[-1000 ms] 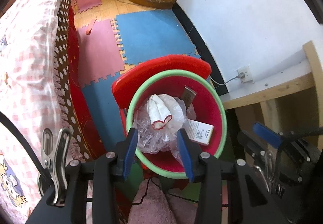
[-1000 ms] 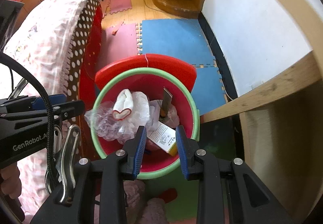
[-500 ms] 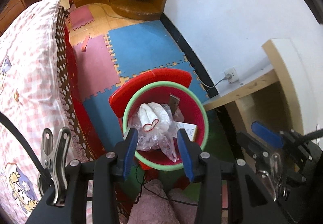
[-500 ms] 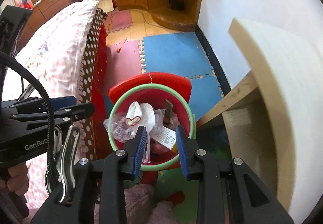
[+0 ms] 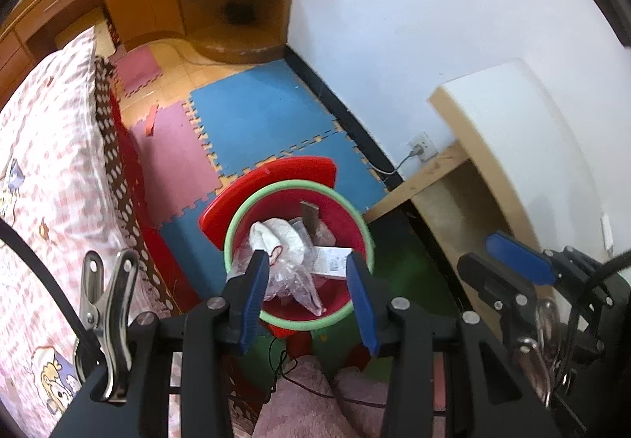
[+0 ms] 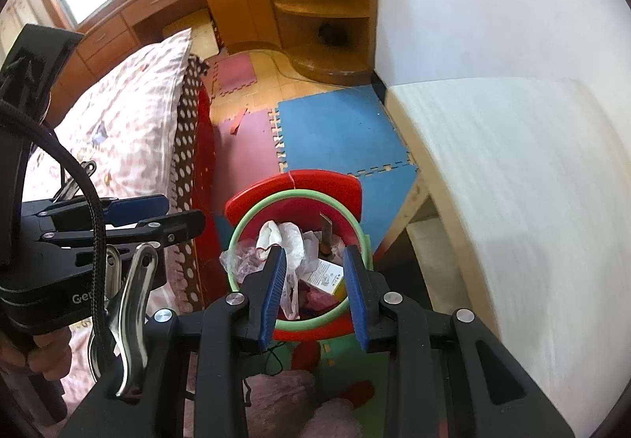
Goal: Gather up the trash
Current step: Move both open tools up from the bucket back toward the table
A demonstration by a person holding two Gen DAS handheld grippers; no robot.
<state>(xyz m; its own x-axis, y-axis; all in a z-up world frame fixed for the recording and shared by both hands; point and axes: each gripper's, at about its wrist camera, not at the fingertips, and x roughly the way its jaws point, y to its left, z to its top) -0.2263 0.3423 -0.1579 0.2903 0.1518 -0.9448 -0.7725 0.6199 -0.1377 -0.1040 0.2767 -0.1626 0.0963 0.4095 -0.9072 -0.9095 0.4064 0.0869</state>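
Both grippers are way higher than a sec ago, the red bin w/ the green rim (image 5: 357, 217) looks a lot smaller in both views now and more of the room shows up: the wooden corner shelf (image 6: 323, 8), the blue/pink foam mats (image 5: 260, 114) and the white tabletop (image 6: 512, 146) on the right. Left gripper (image 5: 307, 290) is spread open w/ nothing between the blue pads, hanging above the near rim of the bin. Right gripper (image 6: 313, 290) same deal, jaws apart, empty, also over the near edge. Trash is all inside the bin: crumpled clear plastic bag (image 5: 290, 276) w/ a white wad (image 5: 272, 234) on top toward the left side, a white printed box (image 6: 325, 274) toward the right, and a dark flat strip (image 5: 309, 217) standing up by the far wall. Contents look the same as before, nothing's shifted. Bed w/ the pink checked cover (image 5: 43, 169) runs along the left.
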